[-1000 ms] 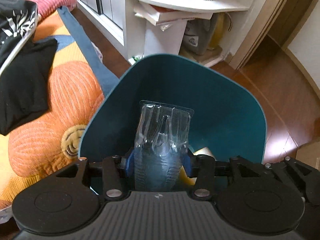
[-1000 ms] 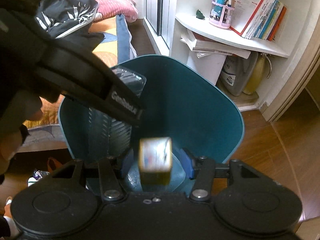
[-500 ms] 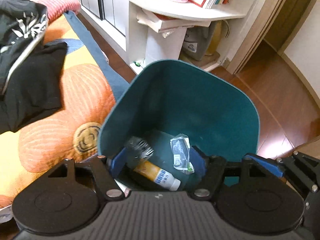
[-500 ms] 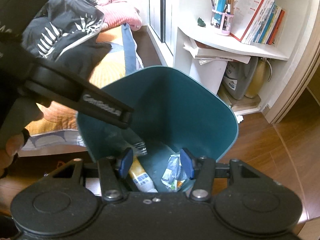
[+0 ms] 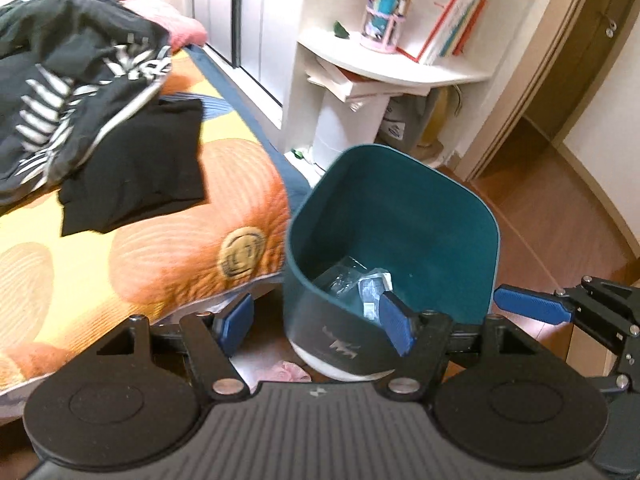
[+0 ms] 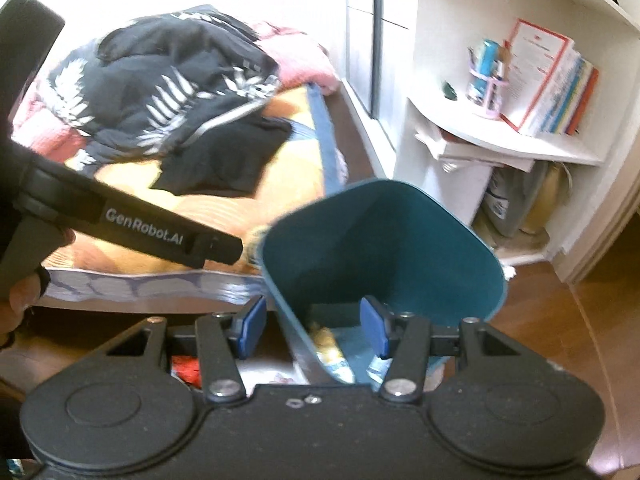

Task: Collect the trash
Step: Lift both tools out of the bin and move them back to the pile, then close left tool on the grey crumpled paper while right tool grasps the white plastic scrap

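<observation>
A teal trash bin [image 5: 400, 216] stands on the wood floor beside the bed; it also shows in the right wrist view [image 6: 384, 240]. Inside lie a clear plastic blister pack [image 5: 340, 280], a crumpled wrapper [image 5: 374, 288] and a yellow-labelled bottle [image 6: 328, 344]. My left gripper [image 5: 316, 322] is open and empty, above the bin's near left rim. My right gripper [image 6: 312, 326] is open and empty, astride the bin's near left wall. One blue pad of the right gripper [image 5: 528, 306] shows at the right of the left wrist view.
A bed with an orange flower quilt [image 5: 168, 232] and dark clothes [image 5: 88, 92] lies left of the bin. A white corner shelf [image 5: 392, 72] with books and a pen cup stands behind. Small litter [image 5: 286, 372] lies on the floor by the bed's edge.
Both grippers let go of their trash: the blister pack and a small box dropped into the bin. Both then pulled back, up and left, and now stand open and empty.
</observation>
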Demonstrator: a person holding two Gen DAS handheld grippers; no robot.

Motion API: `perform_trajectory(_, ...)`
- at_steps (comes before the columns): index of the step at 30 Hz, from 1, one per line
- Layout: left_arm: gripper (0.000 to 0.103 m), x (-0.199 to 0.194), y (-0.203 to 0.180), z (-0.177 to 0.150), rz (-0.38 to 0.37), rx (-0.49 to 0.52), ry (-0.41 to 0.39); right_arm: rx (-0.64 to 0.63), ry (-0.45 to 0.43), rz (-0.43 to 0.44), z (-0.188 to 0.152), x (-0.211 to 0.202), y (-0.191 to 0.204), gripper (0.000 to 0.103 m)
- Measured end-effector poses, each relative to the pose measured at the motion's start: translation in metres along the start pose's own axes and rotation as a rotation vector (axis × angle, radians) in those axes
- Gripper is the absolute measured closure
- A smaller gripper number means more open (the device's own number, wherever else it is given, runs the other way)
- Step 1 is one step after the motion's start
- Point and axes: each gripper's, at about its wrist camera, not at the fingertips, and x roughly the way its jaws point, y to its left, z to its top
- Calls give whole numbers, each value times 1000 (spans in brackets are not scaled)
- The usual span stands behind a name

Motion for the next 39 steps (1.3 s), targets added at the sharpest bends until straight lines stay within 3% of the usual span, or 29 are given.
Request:
perform_trajectory(3,26,-23,17,-13,-2,-21,-25,-10,-12,30,4,-7,19,51)
perform_trajectory(13,21,-72,102,-66,42,-121,-61,-79,-4,200,-3,2,92,50)
perform_trajectory(20,18,-62,176,-118,111,-248,-23,-100,110,270,-22,45,135,50)
perform_trajectory(27,18,-5,252,-179,183,-440,109,-100,291,253,-61,123,157,50)
perform_trajectory(31,18,38,282,-219,247,-487,207,-89,384,216,-85,169,163,50)
perform_trajectory(39,18,121,323,-296,362,-627,498,-157,519,212,-130,243,179,50)
